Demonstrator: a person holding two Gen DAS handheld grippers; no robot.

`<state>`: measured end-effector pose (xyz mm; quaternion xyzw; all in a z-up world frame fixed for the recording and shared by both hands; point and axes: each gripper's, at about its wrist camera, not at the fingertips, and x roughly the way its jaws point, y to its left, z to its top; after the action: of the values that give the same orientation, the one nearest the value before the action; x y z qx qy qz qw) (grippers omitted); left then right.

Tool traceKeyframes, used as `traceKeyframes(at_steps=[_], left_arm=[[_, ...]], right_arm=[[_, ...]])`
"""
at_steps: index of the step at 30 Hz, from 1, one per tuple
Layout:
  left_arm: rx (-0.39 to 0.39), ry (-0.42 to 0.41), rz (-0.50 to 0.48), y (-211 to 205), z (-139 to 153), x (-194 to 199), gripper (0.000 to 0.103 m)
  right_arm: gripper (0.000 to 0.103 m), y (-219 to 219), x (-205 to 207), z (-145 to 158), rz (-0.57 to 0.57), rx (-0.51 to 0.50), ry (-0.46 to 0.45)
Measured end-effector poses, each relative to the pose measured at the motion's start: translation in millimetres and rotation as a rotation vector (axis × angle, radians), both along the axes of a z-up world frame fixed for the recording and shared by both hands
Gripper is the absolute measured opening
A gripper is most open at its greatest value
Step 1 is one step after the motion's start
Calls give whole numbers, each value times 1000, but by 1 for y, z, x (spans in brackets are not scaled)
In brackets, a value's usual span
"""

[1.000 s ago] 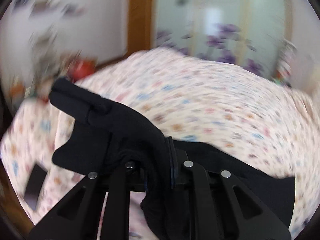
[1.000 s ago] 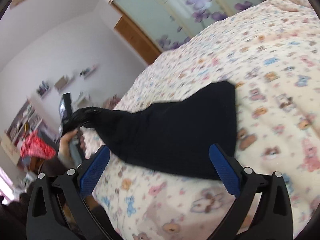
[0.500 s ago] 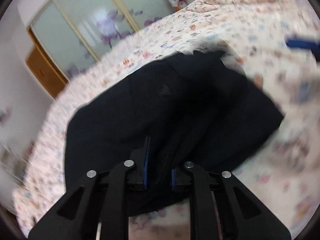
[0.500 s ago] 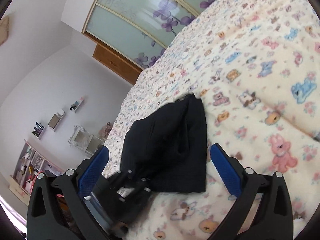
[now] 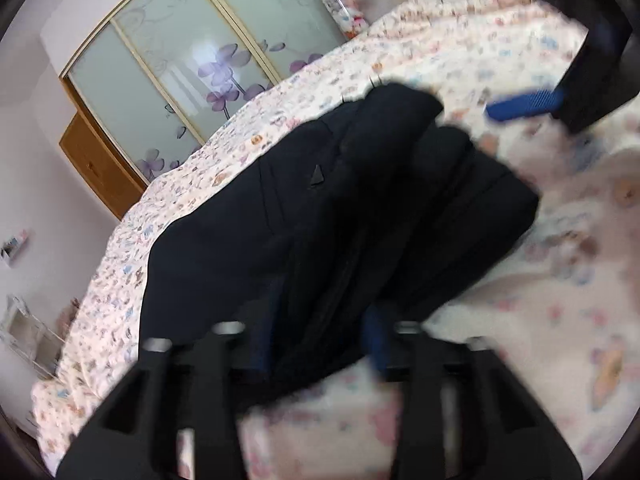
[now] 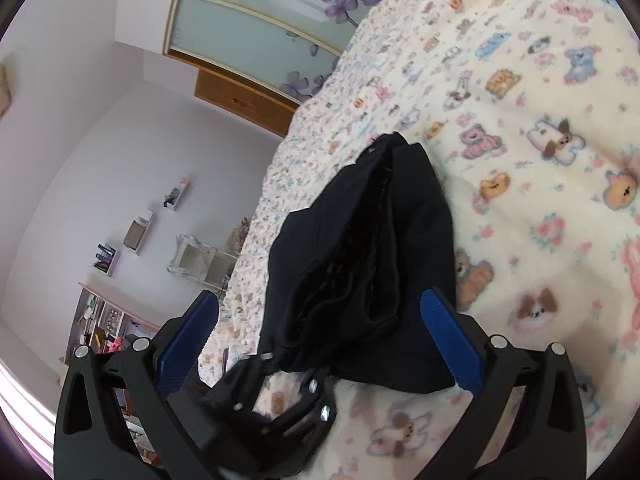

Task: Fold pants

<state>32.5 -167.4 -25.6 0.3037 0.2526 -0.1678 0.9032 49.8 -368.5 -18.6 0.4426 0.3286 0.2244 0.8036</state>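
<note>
The black pants (image 5: pixel 320 216) lie in a folded heap on the teddy-print blanket (image 5: pixel 560 320). My left gripper (image 5: pixel 322 312) is low at the heap's near edge. Its jaws are opening, with a fold of the black cloth lying between the blurred blue pads (image 5: pixel 264 332), which no longer press on it. In the right wrist view the pants (image 6: pixel 368 240) lie just ahead of my right gripper (image 6: pixel 320 298), which stands wide open around the near end of the heap without touching it. The left gripper (image 6: pixel 288 372) shows there below the heap. One blue pad (image 5: pixel 524 106) of the right gripper shows at the upper right of the left wrist view.
The bed's far edge (image 6: pixel 256 240) drops off left of the pants. Behind it are a wardrobe with flowered glass doors (image 5: pixel 192 80), a wooden door (image 6: pixel 244 100), wall shelves (image 6: pixel 136 232) and a small white cabinet (image 6: pixel 196 260). Blanket (image 6: pixel 540 200) spreads out to the right.
The left gripper swung the held end of the pants down onto the rest of them on the bed, then its jaws parted. The right gripper rolled and came closer to the heap.
</note>
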Motion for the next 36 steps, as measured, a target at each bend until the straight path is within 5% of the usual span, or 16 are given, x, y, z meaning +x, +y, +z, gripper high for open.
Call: traceKeyframes(at_steps=[1,3,7,10,15,19,21,25,28,36], left_arm=[[-43,2,-9,6,2,-5,85],[-192,37,-62,24,15,-16,99],[-397,14,-14,64,34,-16,101],[-533,-32,126,97,37,-2,101],[-711,19,227,135,25,21,101],[-722,77,251,140,20,34,101],[-716,78,249,139,19,32,101],[-710,75,248,136,16,28,101],[-720,92,255,138,15,30,101],[-787,86,259,149,17,29,101]], right_arm=[[102,-1,2,-3,2,8,4],[102,-2,4,-3,6,24,3],[102,5,10,-1,47,34,-3],[102,13,21,1,52,-41,1],[102,17,43,-15,61,-45,65],[102,25,48,-11,124,-14,32],[101,34,53,-9,133,-87,39],[57,51,61,-16,123,-238,50],[35,48,60,-17,92,-261,50],[31,50,34,27,66,-212,-121]])
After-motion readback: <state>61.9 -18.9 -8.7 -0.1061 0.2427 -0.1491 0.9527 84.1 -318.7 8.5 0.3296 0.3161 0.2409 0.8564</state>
